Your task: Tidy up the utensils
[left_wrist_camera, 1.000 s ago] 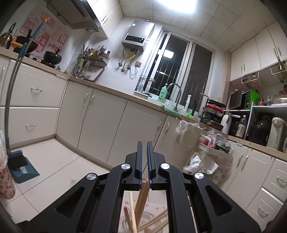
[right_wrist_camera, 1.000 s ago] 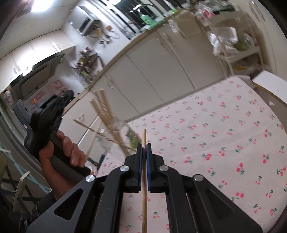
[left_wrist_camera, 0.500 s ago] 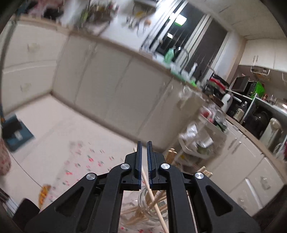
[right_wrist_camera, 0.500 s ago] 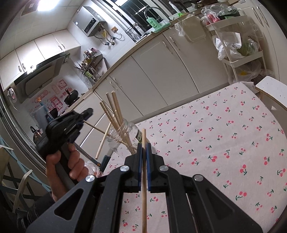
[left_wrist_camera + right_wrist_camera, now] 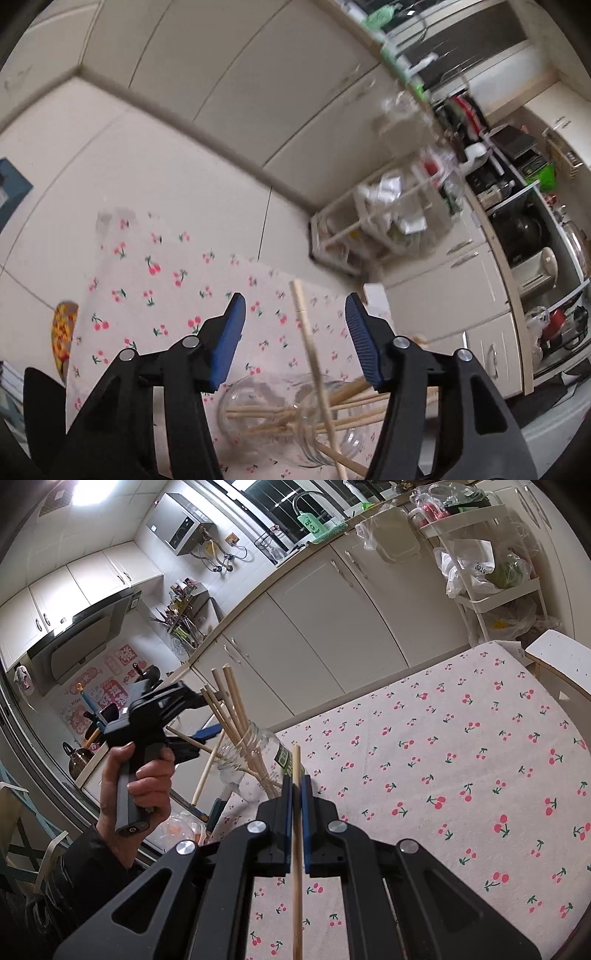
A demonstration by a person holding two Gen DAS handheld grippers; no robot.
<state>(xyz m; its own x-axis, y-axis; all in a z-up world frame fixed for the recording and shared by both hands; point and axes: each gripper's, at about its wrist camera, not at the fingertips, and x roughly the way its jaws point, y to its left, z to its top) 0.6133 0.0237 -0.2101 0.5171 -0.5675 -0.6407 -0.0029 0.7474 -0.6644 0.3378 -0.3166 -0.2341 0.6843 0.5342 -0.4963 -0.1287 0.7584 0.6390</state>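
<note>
A glass jar (image 5: 280, 417) holding several wooden chopsticks stands on the cherry-print tablecloth (image 5: 159, 280). My left gripper (image 5: 295, 306) hovers just above it, tipped downward. Its jaws are opening around one chopstick (image 5: 308, 339), whose lower end is in the jar. Neither blue pad touches the stick. In the right wrist view a hand (image 5: 144, 779) holds that gripper to the left of the jar (image 5: 258, 753). My right gripper (image 5: 295, 782) is shut on a single chopstick (image 5: 296, 867), which runs straight along its fingers, just right of the jar.
A white rolling cart (image 5: 491, 572) stuffed with bags stands against the cabinets beyond the table. A white stool (image 5: 561, 657) sits at the table's far right corner. An orange patterned item (image 5: 62, 332) lies at the cloth's left edge. The cloth (image 5: 461, 775) stretches to the right of the jar.
The left gripper has swung down over the jar and gone from shut on a chopstick to open, letting the stick go. The right gripper has kept still with its chopstick.
</note>
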